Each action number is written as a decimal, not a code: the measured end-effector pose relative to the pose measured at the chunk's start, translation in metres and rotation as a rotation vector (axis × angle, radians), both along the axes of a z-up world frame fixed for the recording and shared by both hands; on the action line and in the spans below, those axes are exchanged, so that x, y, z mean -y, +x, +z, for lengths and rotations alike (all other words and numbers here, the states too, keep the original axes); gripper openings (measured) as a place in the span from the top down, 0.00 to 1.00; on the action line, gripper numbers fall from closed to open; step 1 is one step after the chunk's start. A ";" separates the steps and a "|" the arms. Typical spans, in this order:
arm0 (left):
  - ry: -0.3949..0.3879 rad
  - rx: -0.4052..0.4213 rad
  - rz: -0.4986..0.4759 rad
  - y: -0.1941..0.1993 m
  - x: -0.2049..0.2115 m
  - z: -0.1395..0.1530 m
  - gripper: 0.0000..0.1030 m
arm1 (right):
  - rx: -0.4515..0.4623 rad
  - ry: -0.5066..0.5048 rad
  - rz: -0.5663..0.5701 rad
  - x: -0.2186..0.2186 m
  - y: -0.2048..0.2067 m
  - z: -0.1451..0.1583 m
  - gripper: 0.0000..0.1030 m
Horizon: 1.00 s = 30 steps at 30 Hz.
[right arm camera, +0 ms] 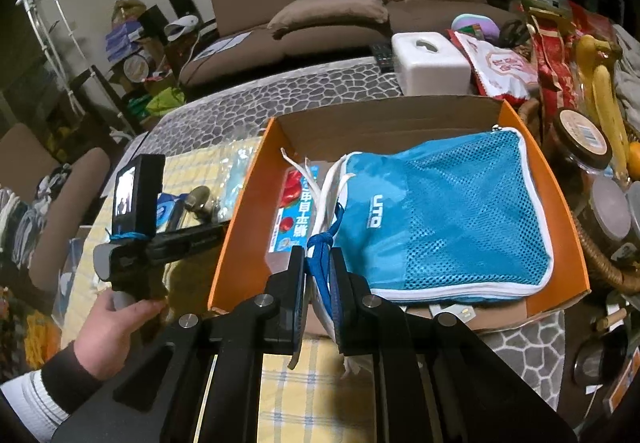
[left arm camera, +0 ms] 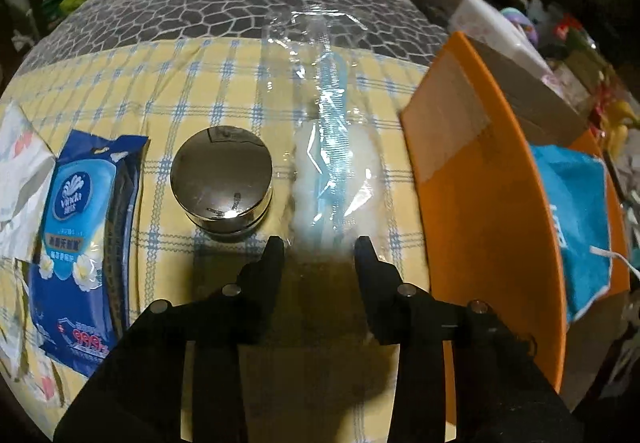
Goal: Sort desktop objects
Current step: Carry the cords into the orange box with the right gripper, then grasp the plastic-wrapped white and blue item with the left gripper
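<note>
Brown sofa (right arm camera: 340,3) at the back, clutter on both sides, and in front of me a worktop (left arm camera: 224,3) with a yellow checked cloth (left arm camera: 160,91) over a grey pebble-print cover.

My left fingers (left arm camera: 318,247) are spread apart, holding nothing, poised over the near end of a clear plastic bag (left arm camera: 332,139) with a blue handle and white fluff inside; whether the tips touch it I cannot tell. Just left of that bag stands a jar with a shiny metal lid (left arm camera: 222,173), and further left lies a blue wipes pack (left arm camera: 84,235). To the right rises the wall of the orange box (left arm camera: 480,179).

My right fingers (right arm camera: 318,255) are pinched together on a blue strap (right arm camera: 320,243) and white cords at the corner of the blue mesh pouch (right arm camera: 444,211). The pouch lies flat inside the orange box, filling most of it, with a red-printed packet (right arm camera: 292,203) beside it on the left. Past the box sit a white tissue box (right arm camera: 430,63) and bananas (right arm camera: 604,99). My left hand (right arm camera: 116,327) shows gripping its handle.
</note>
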<state>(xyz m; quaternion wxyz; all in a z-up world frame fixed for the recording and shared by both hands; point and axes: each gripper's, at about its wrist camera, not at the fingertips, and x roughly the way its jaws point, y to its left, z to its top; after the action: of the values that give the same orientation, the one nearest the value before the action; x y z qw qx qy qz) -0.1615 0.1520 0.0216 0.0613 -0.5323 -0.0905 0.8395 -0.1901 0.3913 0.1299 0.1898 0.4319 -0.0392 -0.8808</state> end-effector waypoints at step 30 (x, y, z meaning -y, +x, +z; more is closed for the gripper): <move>-0.094 -0.123 -0.266 0.139 0.048 0.050 0.06 | -0.001 -0.033 0.035 0.041 0.046 0.012 0.88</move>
<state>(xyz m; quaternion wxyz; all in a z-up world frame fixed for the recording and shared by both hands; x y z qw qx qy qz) -0.0225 0.1035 0.0720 0.1524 -0.4894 0.0239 0.8583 -0.1437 0.3502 0.1414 0.2120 0.4289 -0.0460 -0.8769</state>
